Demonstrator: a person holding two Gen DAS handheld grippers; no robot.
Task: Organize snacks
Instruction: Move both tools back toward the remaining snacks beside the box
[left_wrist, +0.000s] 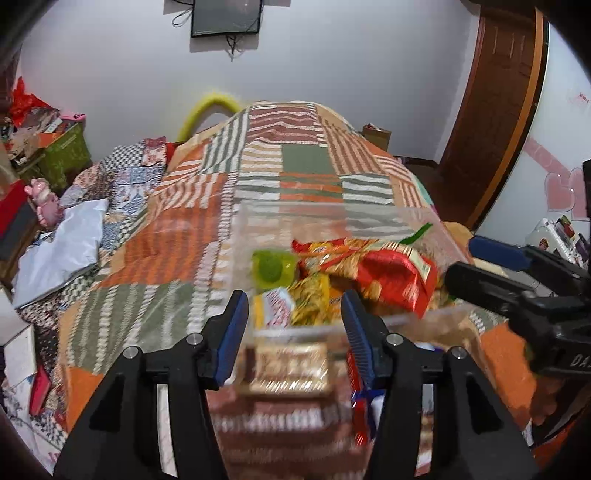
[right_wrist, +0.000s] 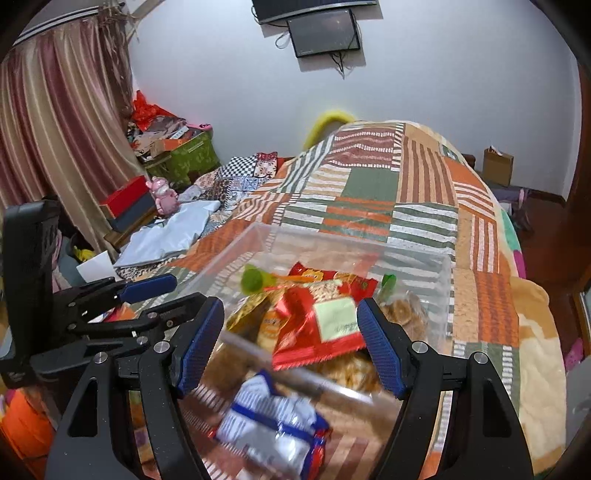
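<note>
So both hand-held grippers are open right now. Left hand-held gripper (left_wrist: 295, 328) has its blue pads apart with nothing pinched; a gold-brown snack pack (left_wrist: 290, 363) sits blurred in the gap just below the clear plastic bin's (left_wrist: 424, 218) near rim, and I can't tell if the pads touch it. Right hand-held gripper (right_wrist: 291, 345) is spread wider, hovering over the near edge of the same bin, pads not pressing on anything. A blue-and-white snack packet (right_wrist: 273, 421) lies on the bed in front of the bin, between and below its fingers.

Inside the bin: a red foil pack (right_wrist: 317, 325), yellow wrappers (left_wrist: 312, 295), a green jelly cup (left_wrist: 273, 267) and some round cookies (right_wrist: 404, 314), all piled loosely.

The bin rests on a bed covered with an orange, green and white patchwork quilt (left_wrist: 295, 162). Room's cluttered: white wall with a dark screen (left_wrist: 225, 16), striped curtain (right_wrist: 55, 110) on the left, a green box (right_wrist: 192, 155) heaped with stuff, a pink toy (right_wrist: 162, 195), a wooden door (left_wrist: 495, 103) on the right
</note>
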